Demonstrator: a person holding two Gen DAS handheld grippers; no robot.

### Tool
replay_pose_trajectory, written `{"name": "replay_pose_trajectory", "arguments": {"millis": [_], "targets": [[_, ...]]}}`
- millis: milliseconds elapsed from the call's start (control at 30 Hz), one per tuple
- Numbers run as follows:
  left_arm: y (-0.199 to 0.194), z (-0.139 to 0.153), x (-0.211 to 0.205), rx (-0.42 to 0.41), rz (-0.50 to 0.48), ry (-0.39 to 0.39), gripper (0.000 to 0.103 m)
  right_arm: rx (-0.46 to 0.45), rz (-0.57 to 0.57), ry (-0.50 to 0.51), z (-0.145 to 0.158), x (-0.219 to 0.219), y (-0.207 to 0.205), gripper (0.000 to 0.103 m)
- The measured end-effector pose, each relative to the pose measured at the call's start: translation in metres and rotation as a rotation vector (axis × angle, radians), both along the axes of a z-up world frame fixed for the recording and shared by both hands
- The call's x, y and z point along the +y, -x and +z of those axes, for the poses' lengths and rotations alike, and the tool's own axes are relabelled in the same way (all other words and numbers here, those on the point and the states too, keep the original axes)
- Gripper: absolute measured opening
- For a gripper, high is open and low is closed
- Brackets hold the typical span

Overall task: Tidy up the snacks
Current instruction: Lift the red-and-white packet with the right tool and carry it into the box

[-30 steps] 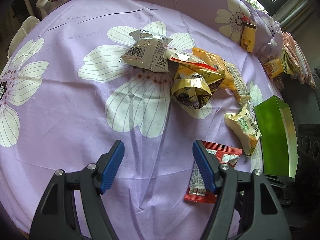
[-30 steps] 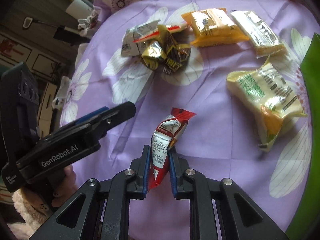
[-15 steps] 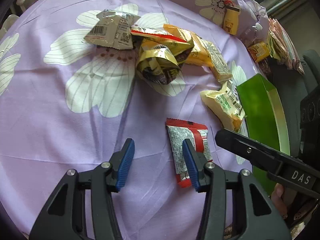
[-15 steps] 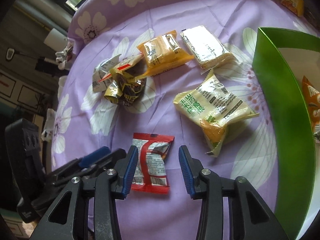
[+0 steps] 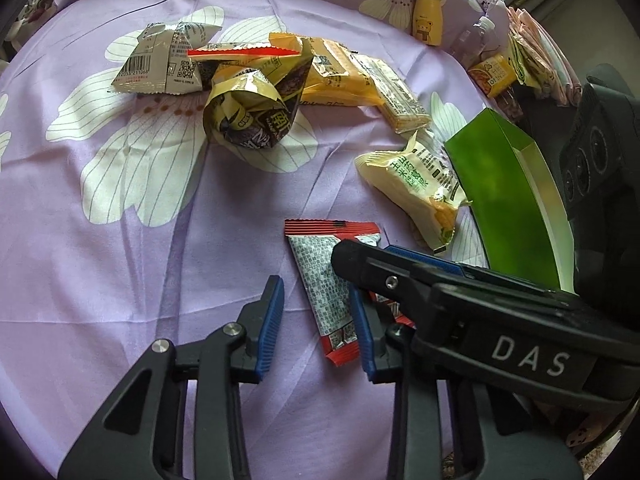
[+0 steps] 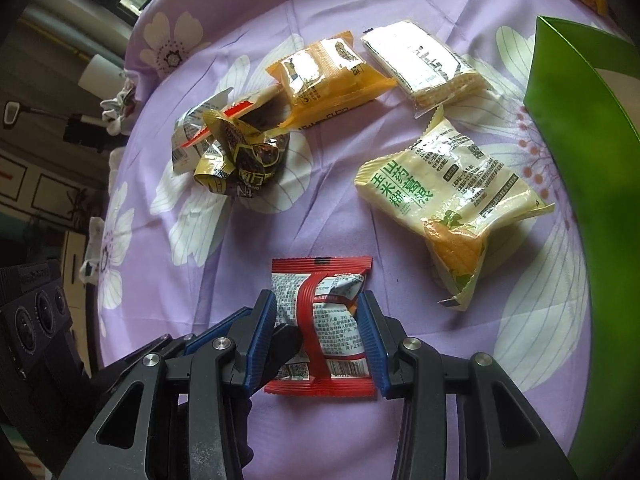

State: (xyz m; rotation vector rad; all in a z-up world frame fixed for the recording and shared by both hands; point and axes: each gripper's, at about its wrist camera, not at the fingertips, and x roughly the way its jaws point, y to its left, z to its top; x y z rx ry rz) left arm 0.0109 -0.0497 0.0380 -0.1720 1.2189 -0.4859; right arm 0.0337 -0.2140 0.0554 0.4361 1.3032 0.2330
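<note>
A red and white snack packet [image 6: 320, 320] lies flat on the purple flowered cloth [image 6: 248, 248]. My right gripper [image 6: 318, 340] is open, its blue pads on either side of the packet. The packet also shows in the left wrist view [image 5: 328, 280]. My left gripper [image 5: 316, 320] is open just left of it, its right pad at the packet's edge, crossed by the right gripper's finger [image 5: 400, 276]. A pale yellow packet [image 6: 452, 196], an orange packet [image 6: 324, 76], a clear cracker pack [image 6: 424, 64] and crumpled gold and silver packets [image 6: 232, 148] lie beyond.
A green box [image 6: 580, 160] stands along the right side, also in the left wrist view [image 5: 508, 192]. A small yellow bottle [image 5: 428, 20], a drink carton [image 5: 494, 74] and a stack of packets [image 5: 540, 60] sit at the far right edge. The cloth drops off at the left.
The right gripper let go of the red packet, which now lies flat, and has lowered around it. The left gripper moved forward and right, and narrowed beside the packet.
</note>
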Motion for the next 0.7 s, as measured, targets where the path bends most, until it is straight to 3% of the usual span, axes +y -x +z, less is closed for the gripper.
{"name": "replay_pose_trajectory", "arguments": {"millis": [133,367,700], "targets": [[0.004,0.003,-0.005,-0.023,-0.019,0.006,0.021,0.005,-0.003,-0.007,-0.002,-0.001,-0.001,0.043],[0.007,0.009,-0.012,-0.066,-0.019,0.005,0.019,-0.044,0.013,0.055,0.008,0.005,0.005,0.043],[0.017,0.061,-0.022,-0.256,-0.029,0.041,0.018,-0.248,-0.011,0.111,0.064,0.001,0.016,0.043]]}}
